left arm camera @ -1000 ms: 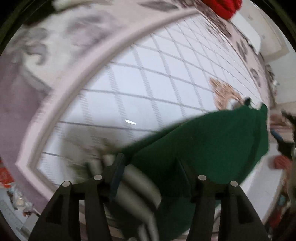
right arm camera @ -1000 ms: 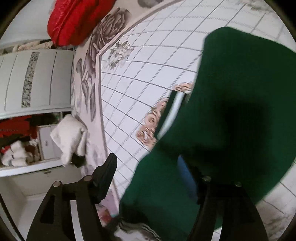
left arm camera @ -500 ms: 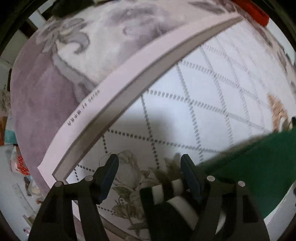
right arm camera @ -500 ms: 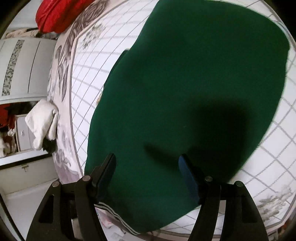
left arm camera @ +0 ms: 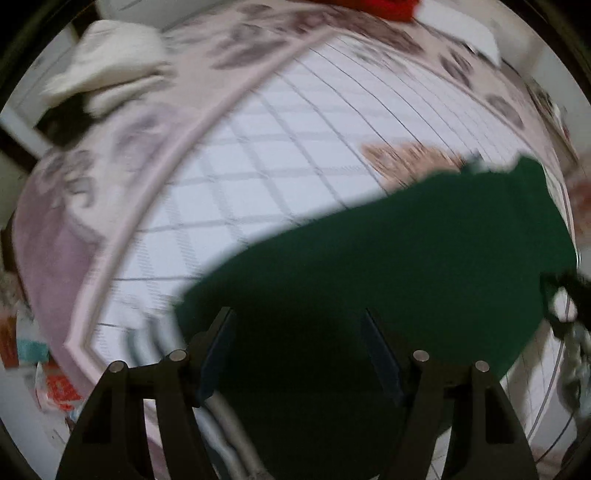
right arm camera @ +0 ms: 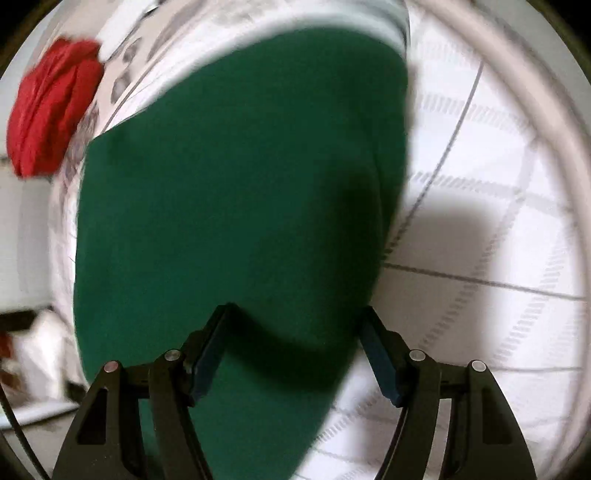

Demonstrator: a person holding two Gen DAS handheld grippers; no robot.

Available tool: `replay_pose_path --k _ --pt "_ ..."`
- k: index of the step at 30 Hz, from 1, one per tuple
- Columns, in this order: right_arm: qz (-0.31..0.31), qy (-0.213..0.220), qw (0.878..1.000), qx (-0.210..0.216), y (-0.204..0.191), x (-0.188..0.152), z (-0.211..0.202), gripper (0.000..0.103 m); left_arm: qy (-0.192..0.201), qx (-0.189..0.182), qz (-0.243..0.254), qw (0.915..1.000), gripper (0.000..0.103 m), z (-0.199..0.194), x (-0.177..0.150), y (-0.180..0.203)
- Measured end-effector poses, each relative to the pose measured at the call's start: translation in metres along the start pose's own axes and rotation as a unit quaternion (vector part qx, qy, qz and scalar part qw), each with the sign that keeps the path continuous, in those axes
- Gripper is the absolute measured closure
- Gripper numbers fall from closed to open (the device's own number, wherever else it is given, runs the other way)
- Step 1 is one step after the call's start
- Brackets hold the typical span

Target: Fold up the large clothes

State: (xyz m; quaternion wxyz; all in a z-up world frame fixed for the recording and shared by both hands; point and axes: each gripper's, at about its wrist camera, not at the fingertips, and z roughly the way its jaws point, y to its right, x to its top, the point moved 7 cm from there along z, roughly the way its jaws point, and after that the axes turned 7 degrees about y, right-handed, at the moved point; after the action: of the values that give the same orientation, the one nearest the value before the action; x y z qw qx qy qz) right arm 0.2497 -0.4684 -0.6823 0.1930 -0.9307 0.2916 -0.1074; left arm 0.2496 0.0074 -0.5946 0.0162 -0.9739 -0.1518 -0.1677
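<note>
Already laid flat: green garment [left arm camera: 388, 266] spread across the checked bedspread [left arm camera: 258, 177], its far edge reaching toward the pink floral patch at the centre. Looks folded over on itself, judging by the clean straight edge on the right in the right wrist view and the smooth top layer. Striped cuff or hem [right arm camera: 384, 26] peeking out at the far end there, and pale stripes again under the near edge in the left wrist view. Left gripper [left arm camera: 297, 354] hanging above the cloth with fingers spread apart, nothing pinched between them. Right gripper [right arm camera: 295, 350] likewise released, pads wide, cloth lying below and not clamped. So: one fold apparently down, both tools let go. Probably left to do: another fold to bring the piece down to a compact bundle, then perhaps the red pile [right arm camera: 51, 107] and the white heap [left arm camera: 107, 62] at the bed's edge. Heavy blur, so finer creases impossible to judge.
</note>
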Motion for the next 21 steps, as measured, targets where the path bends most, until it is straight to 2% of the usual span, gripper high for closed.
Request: replay_pose_path --k 1,2,4,5,7,11,13,15,16,17,18,20,21 --pt "0.008 0.007 1.000 0.017 0.003 0.002 0.006 0.040 -0.008 0.000 0.017 0.9998 0.035 0.011 -0.006 0.013" --pt "0.008 0.017 0.999 0.027 0.004 0.003 0.007 0.063 -0.011 0.003 0.025 0.9996 0.035 0.015 -0.011 0.021" --pt "0.016 0.030 0.999 0.040 0.009 0.000 0.002 0.082 -0.017 0.010 0.040 0.9990 0.035 0.023 -0.021 0.028" --pt "0.034 0.031 0.997 0.054 0.013 -0.006 -0.004 0.085 -0.023 0.017 0.051 0.9983 0.035 0.029 -0.028 0.031" --pt "0.068 0.025 0.995 0.068 0.022 -0.018 -0.014 0.087 -0.032 0.022 0.063 0.9972 0.035 0.033 -0.036 0.033" --pt "0.120 -0.020 0.990 0.069 0.044 -0.075 -0.040 0.089 -0.042 0.042 0.099 0.9934 0.035 0.029 -0.055 0.025" --pt "0.117 -0.063 0.990 0.051 0.055 -0.113 -0.049 0.088 -0.051 0.048 0.109 0.9916 0.035 0.032 -0.064 0.019" --pt "0.096 -0.125 0.987 0.020 0.063 -0.151 -0.052 0.086 -0.064 0.049 0.112 0.9905 0.035 0.040 -0.071 0.014" --pt "0.088 -0.154 0.984 0.004 0.068 -0.165 -0.053 0.084 -0.070 0.049 0.108 0.9904 0.031 0.048 -0.073 0.011" --pt "0.079 -0.170 0.982 -0.013 0.071 -0.171 -0.056 0.084 -0.071 0.053 0.104 0.9906 0.021 0.052 -0.074 0.008" --pt "0.068 -0.172 0.982 -0.022 0.072 -0.171 -0.059 0.084 -0.069 0.058 0.103 0.9906 0.016 0.055 -0.073 0.007" --pt "0.019 -0.158 0.986 -0.039 0.065 -0.167 -0.069 0.080 -0.058 0.066 0.101 0.9910 0.000 0.061 -0.067 0.005" --pt "-0.026 -0.146 0.987 -0.057 0.055 -0.162 -0.073 0.076 -0.052 0.067 0.098 0.9916 0.000 0.065 -0.065 0.004"
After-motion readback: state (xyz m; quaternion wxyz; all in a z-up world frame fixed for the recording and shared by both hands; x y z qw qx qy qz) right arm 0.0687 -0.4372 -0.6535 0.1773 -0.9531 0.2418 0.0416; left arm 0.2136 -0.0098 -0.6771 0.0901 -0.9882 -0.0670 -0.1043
